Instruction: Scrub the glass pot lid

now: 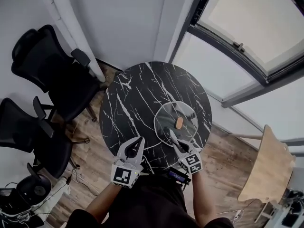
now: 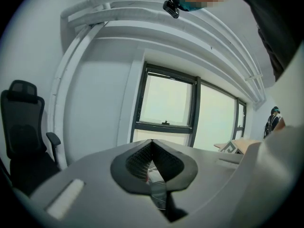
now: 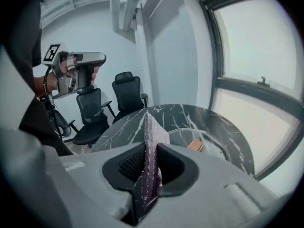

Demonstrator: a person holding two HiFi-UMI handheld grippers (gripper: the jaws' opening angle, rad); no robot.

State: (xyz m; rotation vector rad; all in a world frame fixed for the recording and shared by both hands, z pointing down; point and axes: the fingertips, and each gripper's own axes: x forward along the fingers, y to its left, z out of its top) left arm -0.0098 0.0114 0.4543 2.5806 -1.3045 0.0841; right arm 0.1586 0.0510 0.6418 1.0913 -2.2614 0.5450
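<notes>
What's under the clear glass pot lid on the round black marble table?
Through the clear glass pot lid, only the black, white-veined marble table top shows; nothing else is visible beneath. The right gripper covers the lid's near rim, so that strip is unseen.

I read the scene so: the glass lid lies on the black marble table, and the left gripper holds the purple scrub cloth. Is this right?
Not quite. The right gripper holds the purple scrub cloth, as the right gripper view shows; the left gripper holds nothing. The glass lid does lie on the black marble table.
</notes>
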